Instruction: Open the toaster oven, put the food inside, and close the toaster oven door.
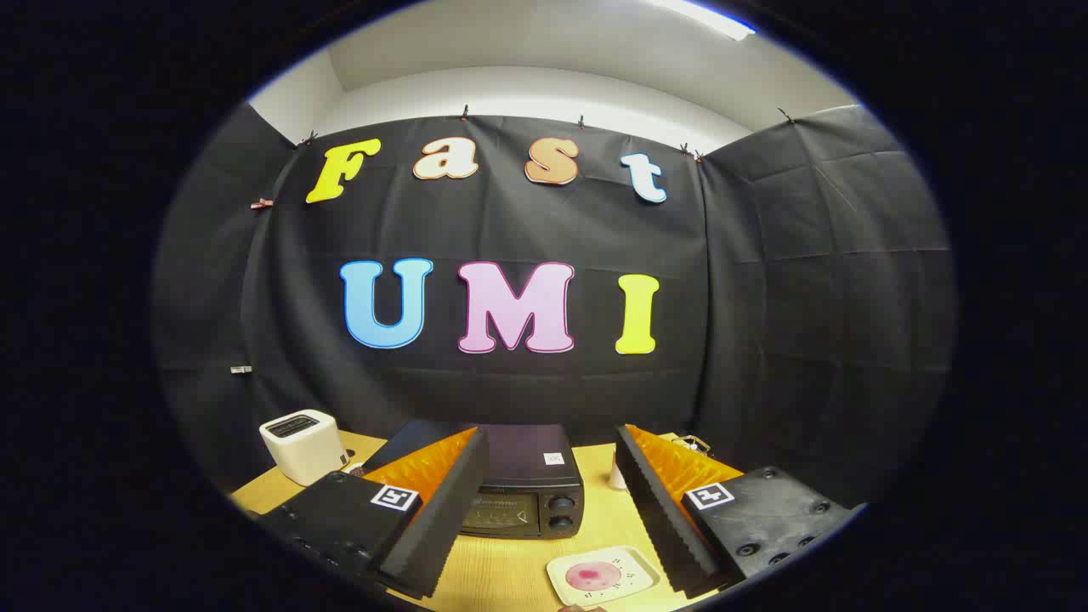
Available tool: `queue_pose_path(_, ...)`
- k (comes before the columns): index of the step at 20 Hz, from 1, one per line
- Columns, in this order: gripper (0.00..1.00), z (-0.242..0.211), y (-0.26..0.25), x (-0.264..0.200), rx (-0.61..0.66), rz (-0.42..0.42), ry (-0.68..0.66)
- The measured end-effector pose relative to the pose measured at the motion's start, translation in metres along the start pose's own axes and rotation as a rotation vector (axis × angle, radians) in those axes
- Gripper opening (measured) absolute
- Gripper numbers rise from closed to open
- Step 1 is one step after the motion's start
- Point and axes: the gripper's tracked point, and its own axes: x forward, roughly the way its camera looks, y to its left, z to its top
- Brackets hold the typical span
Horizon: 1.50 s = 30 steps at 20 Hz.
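Count of items on the tabletop point(510, 565): one toaster oven point(523, 493), door closed, with two knobs point(561, 512) on its front. One tray point(602, 575) bearing one piece of pink food point(592, 575). One white toaster point(302, 444). One hand-held gripper point(544, 510), two fingers spread apart.

The left finger of the tongs point(544, 510) hides the toaster oven's point(529, 489) left side at lower centre. Beside the right finger a small pale object point(618, 476) is half covered and too small to identify. Something dark at the bottom edge, below the plate point(602, 576), is cut off.
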Motion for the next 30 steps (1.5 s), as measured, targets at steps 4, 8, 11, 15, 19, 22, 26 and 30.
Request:
queue_pose_path(4,0.98,-0.004,0.006,-0.003,0.002,0.006,0.011)
queue_pose_path(8,0.98,-0.005,0.012,-0.006,0.005,0.011,0.018)
queue_pose_path(11,0.98,-0.006,0.02,-0.008,0.003,0.028,0.019)
queue_pose_path(15,0.98,-0.007,0.029,-0.009,0.001,0.048,0.024)
queue_pose_path(19,0.98,-0.01,0.038,-0.009,-0.007,0.067,0.033)
queue_pose_path(22,0.98,-0.016,0.045,-0.004,-0.008,0.079,0.046)
queue_pose_path(26,0.98,-0.03,0.053,0.002,0.028,0.071,0.108)
queue_pose_path(30,0.98,-0.051,0.061,0.023,-0.029,0.085,0.132)
